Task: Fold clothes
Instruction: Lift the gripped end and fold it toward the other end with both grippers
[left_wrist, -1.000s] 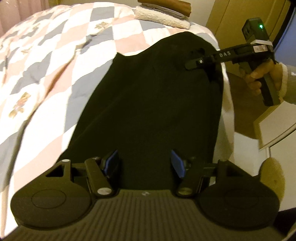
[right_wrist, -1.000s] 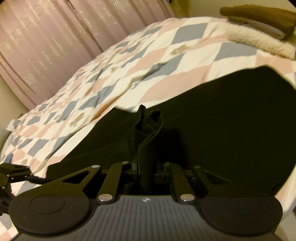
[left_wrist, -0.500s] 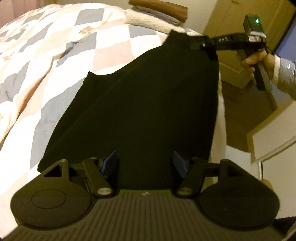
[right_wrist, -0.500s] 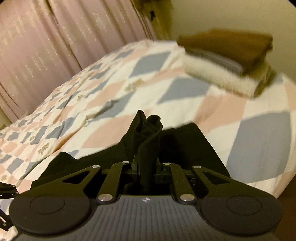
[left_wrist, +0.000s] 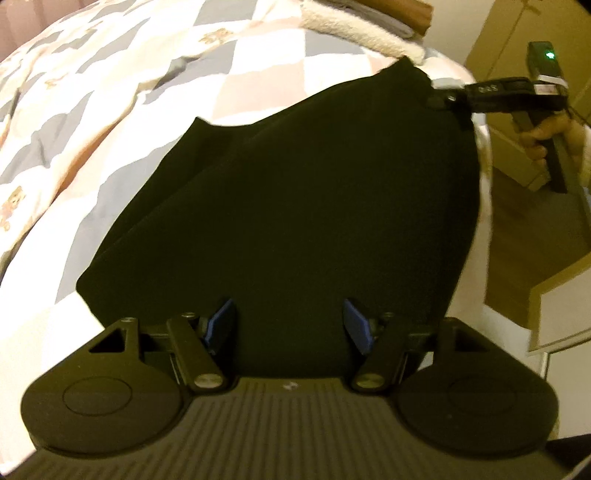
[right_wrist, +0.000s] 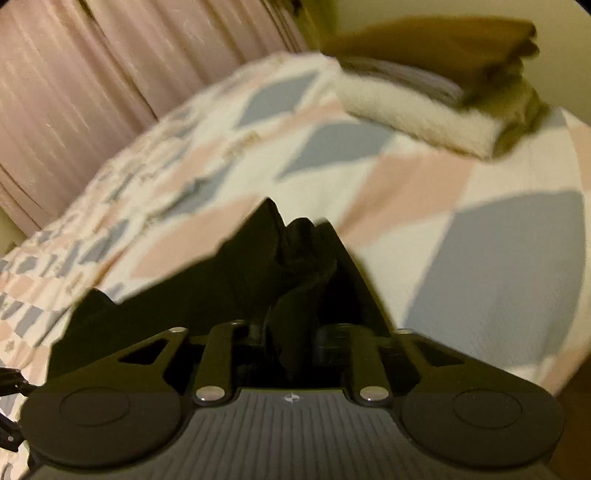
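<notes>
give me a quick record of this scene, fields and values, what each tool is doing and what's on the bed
surface: bed with a checked quilt
garment: black cloth spread over the quilt near the bed's edge
left tool: open, blue pads either side of the cloth's near edge, not clamped
right tool: shut on a bunched corner of the black cloth, at its far corner in the left wrist view
hand: grips the right tool's handle
folded pile: brown, grey and cream items stacked at the far end of the bed
background: pink curtain
</notes>
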